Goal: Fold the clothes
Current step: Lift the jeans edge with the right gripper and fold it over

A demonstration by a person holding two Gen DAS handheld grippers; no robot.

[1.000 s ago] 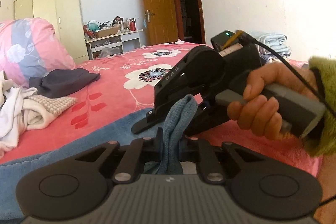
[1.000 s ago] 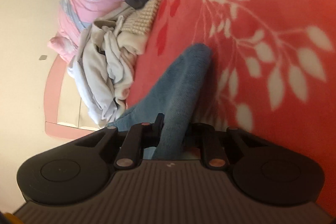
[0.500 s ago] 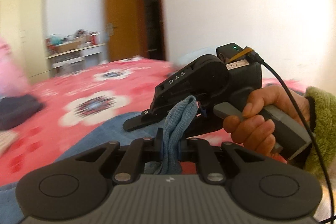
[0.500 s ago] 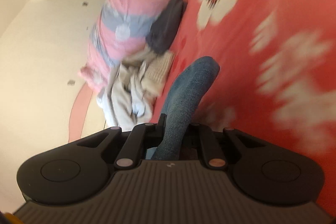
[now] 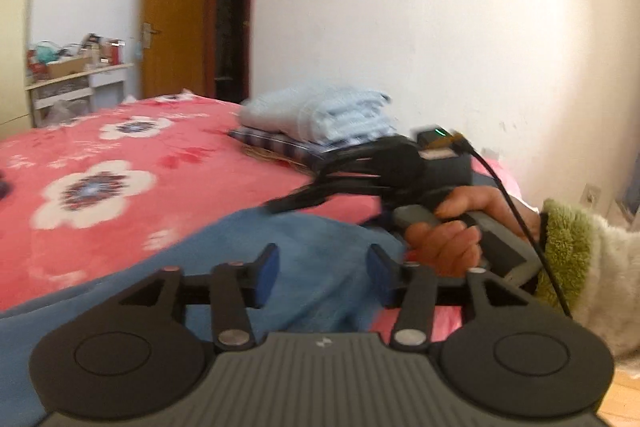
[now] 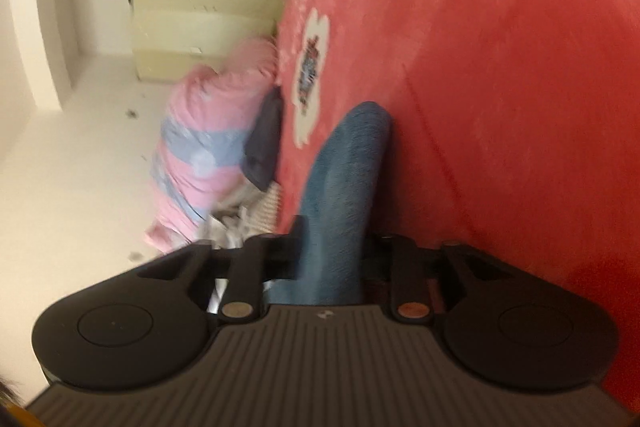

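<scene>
The blue garment lies on the red flowered bed, and both the left hand-held gripper and right hand-held gripper are opening around it, so pull them away gently to keep the fold flat.

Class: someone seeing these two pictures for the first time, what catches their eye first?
The red flowered bedspread fills both views. A blue garment lies near its edge, between the left gripper's opening fingers. Folded pale-blue laundry is stacked at the far side, by the wall.
</scene>
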